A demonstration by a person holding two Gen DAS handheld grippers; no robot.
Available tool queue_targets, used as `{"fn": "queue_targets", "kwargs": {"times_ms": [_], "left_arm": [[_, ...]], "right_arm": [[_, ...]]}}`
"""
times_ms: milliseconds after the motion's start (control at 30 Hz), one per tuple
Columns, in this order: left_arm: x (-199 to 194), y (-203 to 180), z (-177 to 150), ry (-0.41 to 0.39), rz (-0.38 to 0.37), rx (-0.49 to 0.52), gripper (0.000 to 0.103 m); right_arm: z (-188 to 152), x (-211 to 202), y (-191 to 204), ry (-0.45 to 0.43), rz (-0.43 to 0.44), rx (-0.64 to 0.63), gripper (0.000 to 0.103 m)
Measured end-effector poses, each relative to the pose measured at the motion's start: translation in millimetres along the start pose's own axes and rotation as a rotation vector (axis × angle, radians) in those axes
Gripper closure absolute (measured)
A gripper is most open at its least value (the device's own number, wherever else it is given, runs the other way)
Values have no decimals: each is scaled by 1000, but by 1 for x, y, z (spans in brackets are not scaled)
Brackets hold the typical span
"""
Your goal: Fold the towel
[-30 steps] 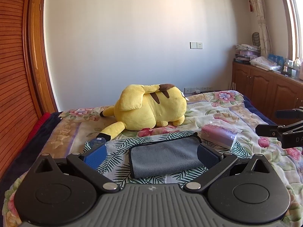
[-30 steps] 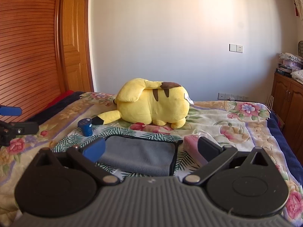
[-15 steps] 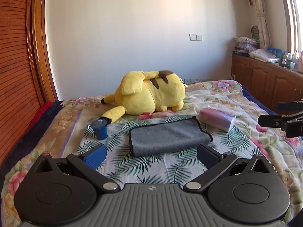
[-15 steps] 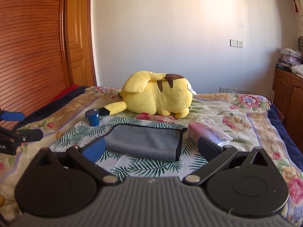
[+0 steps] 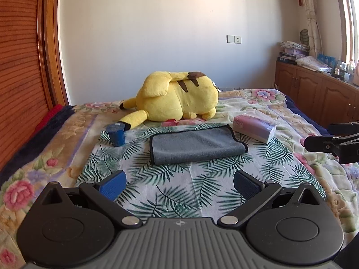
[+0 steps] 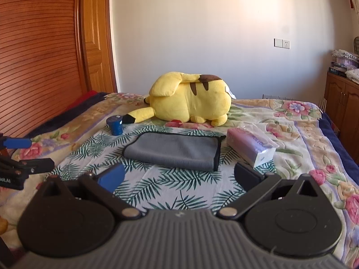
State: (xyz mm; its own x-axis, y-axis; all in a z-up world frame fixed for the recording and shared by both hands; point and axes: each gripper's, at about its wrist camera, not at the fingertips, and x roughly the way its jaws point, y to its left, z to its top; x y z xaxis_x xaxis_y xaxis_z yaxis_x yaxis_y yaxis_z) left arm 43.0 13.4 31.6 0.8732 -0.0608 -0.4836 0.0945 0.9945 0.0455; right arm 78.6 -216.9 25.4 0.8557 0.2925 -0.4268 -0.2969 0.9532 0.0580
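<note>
Left wrist view: blue cup (image 5: 116,134) left, grey towel (image 5: 197,144) folded flat mid-bed (image 5: 56,157), tissue pack (image 5: 254,128) just right. Left tongs (image 5: 179,183) and right tongs (image 6: 178,176) both spread, empty. Risk if re-gripping: snagging leaf sheet (image 5: 170,192), toppling cup.

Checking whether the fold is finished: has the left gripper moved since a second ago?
Yes. The left gripper has pulled back from the gray towel: its fingertips flanked the towel before, and now leaf-print cloth shows between them.
</note>
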Motion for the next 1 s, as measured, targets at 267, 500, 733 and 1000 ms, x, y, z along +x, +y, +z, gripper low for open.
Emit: {"fn": "queue_targets", "kwargs": {"times_ms": [267, 500, 733, 1000], "left_arm": [[-2, -7, -25, 23, -13, -9, 16], [-2, -10, -41, 38, -17, -15, 16], [2, -9, -51, 52, -1, -14, 16], [8, -7, -62, 59, 38, -4, 16]], "right_arm": [[-23, -4, 1, 22, -10, 23, 0], [-38, -4, 3, 44, -12, 39, 0], [-49, -5, 4, 55, -18, 41, 0], [-59, 0, 2, 69, -50, 34, 0]]}}
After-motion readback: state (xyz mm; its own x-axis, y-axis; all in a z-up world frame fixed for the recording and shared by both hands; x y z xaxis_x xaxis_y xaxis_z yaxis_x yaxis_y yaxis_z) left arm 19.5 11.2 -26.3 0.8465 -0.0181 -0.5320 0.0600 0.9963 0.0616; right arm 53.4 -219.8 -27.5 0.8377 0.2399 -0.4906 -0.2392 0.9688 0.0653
